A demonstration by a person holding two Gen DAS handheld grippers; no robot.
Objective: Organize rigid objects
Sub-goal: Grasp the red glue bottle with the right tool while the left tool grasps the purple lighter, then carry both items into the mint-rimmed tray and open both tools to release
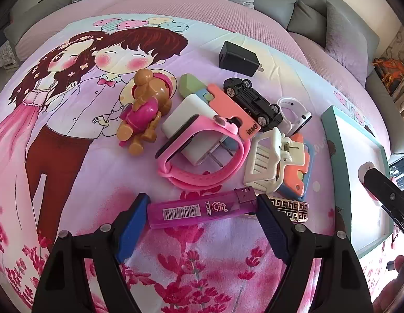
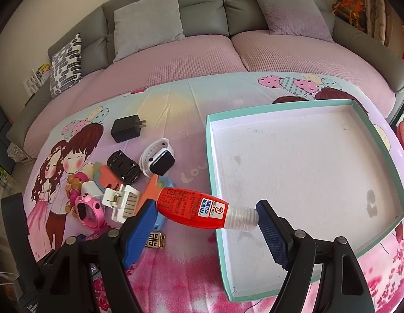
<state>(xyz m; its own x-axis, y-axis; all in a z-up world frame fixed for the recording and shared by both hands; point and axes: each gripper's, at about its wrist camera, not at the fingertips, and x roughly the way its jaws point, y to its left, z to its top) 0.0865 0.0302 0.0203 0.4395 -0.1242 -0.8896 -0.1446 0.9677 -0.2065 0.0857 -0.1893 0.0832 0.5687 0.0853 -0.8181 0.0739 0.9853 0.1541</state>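
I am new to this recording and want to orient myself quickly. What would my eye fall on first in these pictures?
Most striking is the red bottle, gripped end to end by the right gripper at the near left corner of the empty teal-edged tray. Next, the purple lighter lies between the left gripper's blue pads. Behind it sits a pile of small things, with a pink watch in front.

Toy pile (image 2: 118, 182) left of tray (image 2: 379, 140), charger (image 2: 126, 129) behind the pile
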